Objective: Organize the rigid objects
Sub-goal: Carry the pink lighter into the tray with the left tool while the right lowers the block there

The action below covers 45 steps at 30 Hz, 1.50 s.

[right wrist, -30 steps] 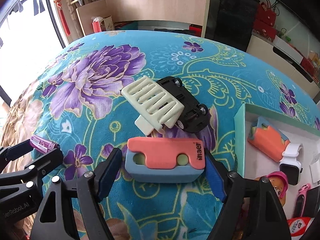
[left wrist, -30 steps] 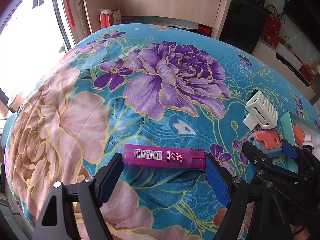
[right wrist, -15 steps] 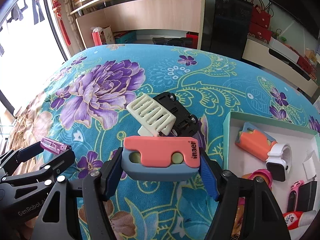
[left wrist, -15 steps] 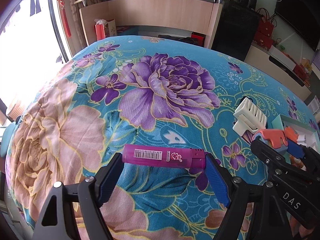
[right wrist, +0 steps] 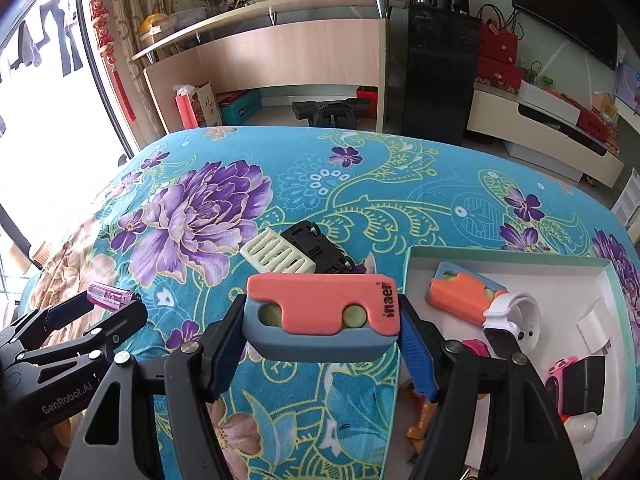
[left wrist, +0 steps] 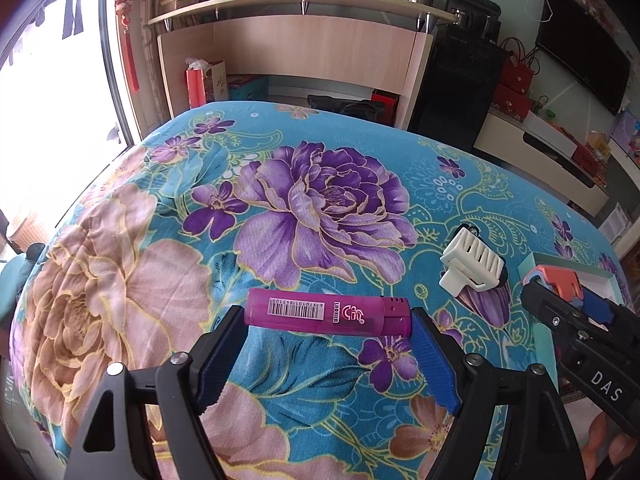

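**Both grippers loaded, box on the right**

Here, at the left of the flowered bedspread (left wrist: 120,280), the left gripper (left wrist: 328,338) is clamped on a magenta lighter (left wrist: 328,312). The lighter lies crosswise between the blue pads, one pad on each end, so the long body is pinned endwise and cannot roll; it looks clear of the cloth.

Toward the middle, a cream comb piece (right wrist: 278,256) rests against a black part (right wrist: 316,242) on the bedspread, both loose and apart from either gripper, probably yet to be collected.

Next, the right gripper (right wrist: 322,334) is clamped on an orange-and-blue block (right wrist: 322,316), again crosswise, pads on its two short ends, label end to the right. It seems lifted off the cloth.

Near the bedspread's right edge sits the open box (right wrist: 500,252), already holding a like block (right wrist: 464,298), a white watch (right wrist: 516,316) and other small items. Judging by that, the held block is headed there, and the lighter likely follows.
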### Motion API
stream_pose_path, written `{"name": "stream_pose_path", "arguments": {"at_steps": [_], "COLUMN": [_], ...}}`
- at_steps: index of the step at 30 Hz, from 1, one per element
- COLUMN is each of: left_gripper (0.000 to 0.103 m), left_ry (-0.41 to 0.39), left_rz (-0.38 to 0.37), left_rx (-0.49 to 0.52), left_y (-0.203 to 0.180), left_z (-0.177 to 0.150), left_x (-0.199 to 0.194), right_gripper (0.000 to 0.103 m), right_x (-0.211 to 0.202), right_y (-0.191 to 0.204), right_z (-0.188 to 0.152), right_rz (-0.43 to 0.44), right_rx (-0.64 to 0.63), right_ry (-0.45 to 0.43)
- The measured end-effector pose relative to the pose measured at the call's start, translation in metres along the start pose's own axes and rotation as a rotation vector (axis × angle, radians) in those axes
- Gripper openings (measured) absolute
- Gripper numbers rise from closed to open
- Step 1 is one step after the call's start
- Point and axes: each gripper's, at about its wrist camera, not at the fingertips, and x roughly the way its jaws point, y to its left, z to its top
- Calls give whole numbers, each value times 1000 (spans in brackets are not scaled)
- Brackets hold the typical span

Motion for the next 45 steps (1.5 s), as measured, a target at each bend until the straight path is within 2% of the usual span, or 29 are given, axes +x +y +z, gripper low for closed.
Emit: {"name": "stream_pose_path", "arguments": {"at_steps": [5, 12, 19, 28, 32, 41, 45], "left_gripper": [83, 83, 83, 83, 83, 83, 83], "left_ry": [-46, -71, -40, 0, 14, 68, 78], "left_rz": [-44, -133, -227, -269, -295, -342, -356], "left_rx": [22, 145, 269, 431, 445, 461, 469], "left_y": [-13, -70, -138, -211, -225, -245, -248], "left_z": [4, 8, 12, 11, 12, 5, 0], "left_x": [-12, -20, -16, -1, 12, 43, 43], "right_gripper": [71, 71, 71, 71, 71, 71, 71], "right_x": [-24, -41, -53, -58, -55, -43, -39], "right_y": [-17, -75, -130, -180, -193, -202, -200], "right_z": [6, 3, -5, -15, -20, -25, -26], "right_rz": [-25, -199, -270, -319, -353, -356, -354], "right_rx": [26, 105, 205, 340, 374, 402, 393], "right_ry": [-69, -73, -89, -94, -82, -53, -41]}}
